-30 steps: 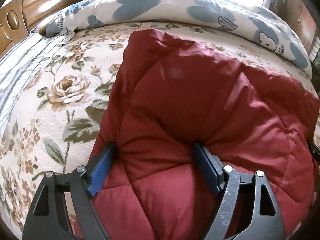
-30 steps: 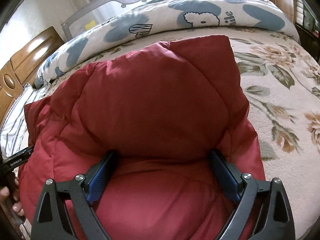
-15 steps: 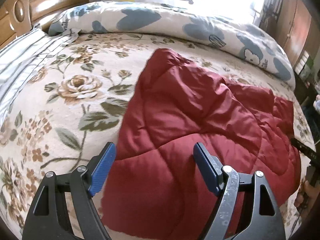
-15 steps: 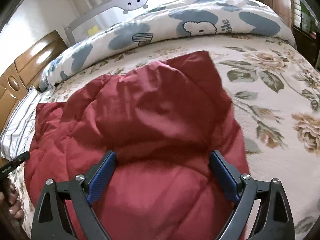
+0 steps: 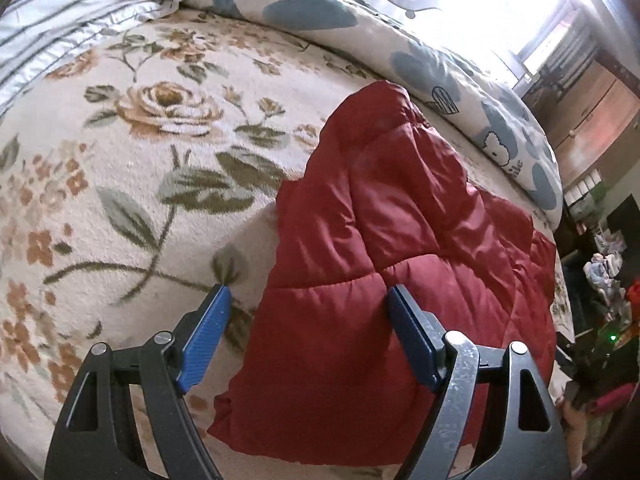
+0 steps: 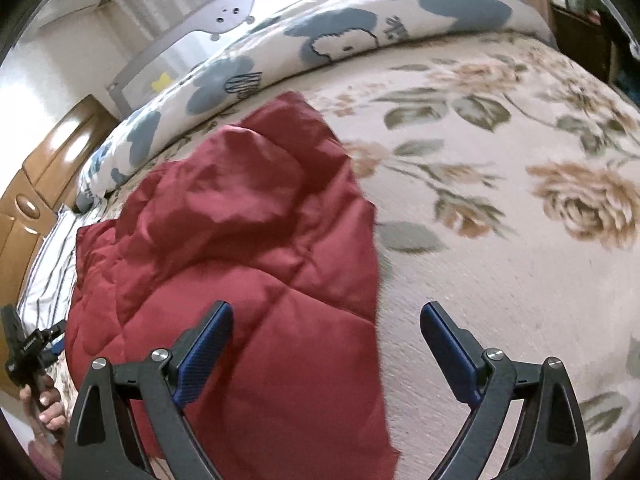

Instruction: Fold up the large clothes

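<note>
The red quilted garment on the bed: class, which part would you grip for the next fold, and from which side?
Probably the near hem of the red quilted garment. It lies flat on the floral blanket, its thin near corners exposed, while the far part is bunched. Come from the near side with the open left tool and right tool.
</note>
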Action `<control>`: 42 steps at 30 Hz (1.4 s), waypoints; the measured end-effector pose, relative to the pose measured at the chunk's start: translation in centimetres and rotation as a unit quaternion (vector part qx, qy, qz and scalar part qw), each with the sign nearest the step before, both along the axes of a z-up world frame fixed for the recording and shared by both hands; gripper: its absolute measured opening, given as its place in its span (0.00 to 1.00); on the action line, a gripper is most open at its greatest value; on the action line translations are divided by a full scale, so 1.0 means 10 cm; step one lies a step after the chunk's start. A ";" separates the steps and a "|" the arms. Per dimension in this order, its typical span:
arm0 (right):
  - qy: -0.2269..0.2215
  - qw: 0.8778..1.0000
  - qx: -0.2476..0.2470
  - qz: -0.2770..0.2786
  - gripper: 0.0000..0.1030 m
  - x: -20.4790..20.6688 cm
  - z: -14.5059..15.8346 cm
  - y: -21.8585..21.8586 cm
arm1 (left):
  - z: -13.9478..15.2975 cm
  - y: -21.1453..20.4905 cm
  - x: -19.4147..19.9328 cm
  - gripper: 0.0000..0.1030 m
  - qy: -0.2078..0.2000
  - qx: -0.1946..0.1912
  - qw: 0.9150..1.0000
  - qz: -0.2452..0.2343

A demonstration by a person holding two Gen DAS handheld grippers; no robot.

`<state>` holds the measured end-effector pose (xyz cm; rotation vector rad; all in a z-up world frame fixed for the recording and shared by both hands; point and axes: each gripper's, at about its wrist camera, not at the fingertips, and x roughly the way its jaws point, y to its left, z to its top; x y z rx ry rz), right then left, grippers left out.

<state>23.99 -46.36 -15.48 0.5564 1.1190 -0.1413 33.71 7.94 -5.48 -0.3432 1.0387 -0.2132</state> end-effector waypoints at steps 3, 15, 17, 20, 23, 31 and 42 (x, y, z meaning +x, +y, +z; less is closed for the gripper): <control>0.001 1.000 0.025 -0.009 0.93 -0.03 -0.06 -0.02 | -0.05 0.01 0.02 0.78 0.008 -0.017 1.000 -0.007; 0.002 0.985 0.168 -0.027 0.94 0.02 -0.50 -0.02 | -0.44 0.10 0.21 1.00 0.062 -0.098 0.993 -0.012; -0.001 0.982 0.185 -0.034 0.96 0.02 -0.57 -0.02 | -0.50 0.10 0.22 1.00 0.069 -0.118 0.991 -0.009; -0.005 0.981 0.191 -0.027 0.93 0.03 -0.57 0.03 | -0.49 0.01 0.19 0.89 0.065 -0.139 0.988 -0.022; -0.008 0.979 0.202 -0.016 0.79 0.04 -0.54 0.09 | -0.37 -0.12 0.13 0.67 0.053 -0.135 0.989 -0.041; -0.018 0.980 0.196 -0.004 0.45 -0.05 -0.29 0.11 | -0.01 -0.18 -0.05 0.38 0.016 -0.111 0.992 -0.063; -0.022 0.978 0.205 0.016 0.37 -0.53 0.11 0.19 | 0.35 0.03 -0.81 0.32 -0.011 -0.104 0.990 -0.090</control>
